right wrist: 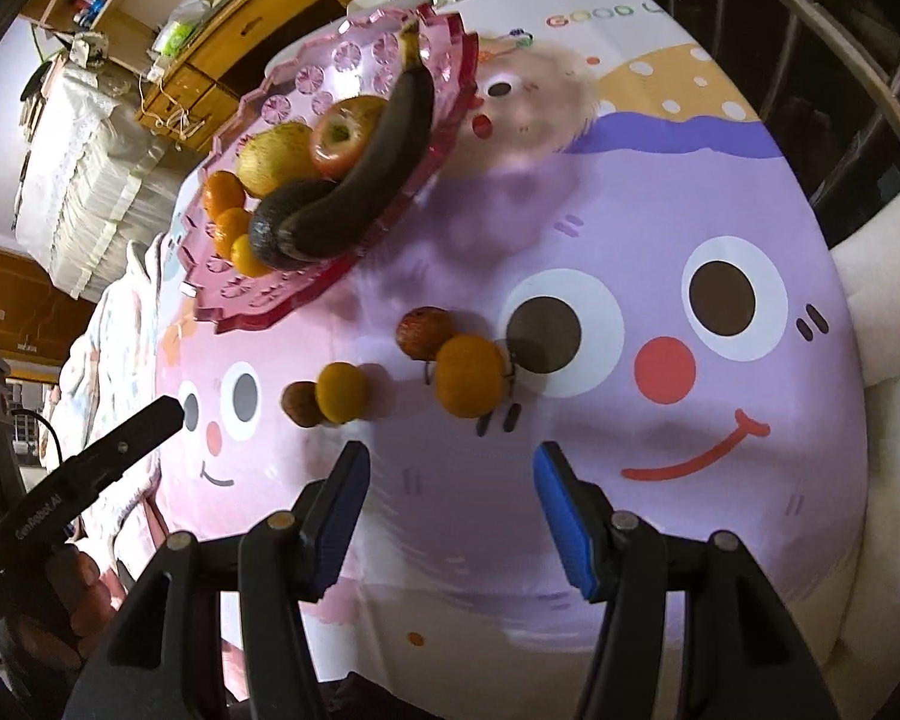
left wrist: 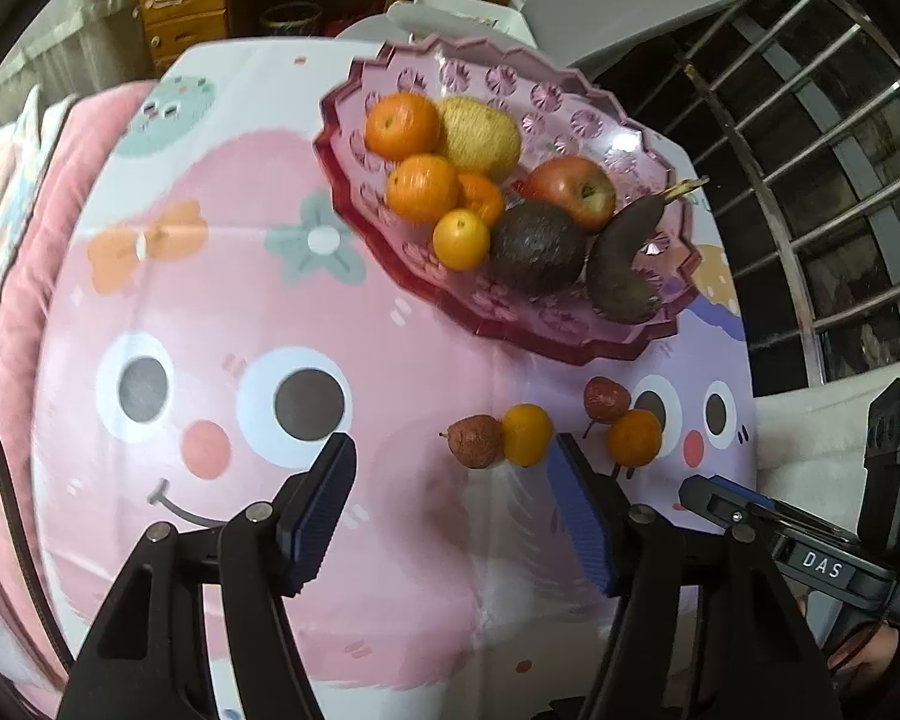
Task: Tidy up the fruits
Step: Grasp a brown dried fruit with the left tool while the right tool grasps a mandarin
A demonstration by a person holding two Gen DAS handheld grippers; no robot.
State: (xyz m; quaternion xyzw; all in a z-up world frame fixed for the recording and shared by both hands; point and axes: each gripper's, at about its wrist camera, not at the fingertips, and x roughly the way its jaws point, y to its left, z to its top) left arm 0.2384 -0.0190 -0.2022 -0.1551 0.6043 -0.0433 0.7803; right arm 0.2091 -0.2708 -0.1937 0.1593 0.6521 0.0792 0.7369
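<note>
A pink scalloped fruit plate point(left wrist: 576, 96) point(right wrist: 258, 300) holds several oranges, a yellow pear point(left wrist: 480, 132), a red apple point(left wrist: 573, 189), a dark avocado point(left wrist: 537, 246) and a blackened banana point(left wrist: 624, 264) point(right wrist: 378, 156). On the cloth in front of it lie two small oranges point(left wrist: 527, 435) point(left wrist: 635, 438) and two brown-red small fruits point(left wrist: 475, 441) point(left wrist: 606, 399); the right wrist view shows them too, with the larger orange point(right wrist: 469, 376) nearest. My left gripper point(left wrist: 453, 462) is open and empty, just short of the loose fruits. My right gripper point(right wrist: 450, 468) is open and empty, just short of them.
A cartoon-print cloth point(left wrist: 270, 312) covers the table. A metal railing point(left wrist: 840, 150) stands to the right, wooden drawers point(left wrist: 192, 6) behind. The right gripper's body point(left wrist: 810, 540) sits at the table's right edge; the left one's body point(right wrist: 90, 468) shows at lower left.
</note>
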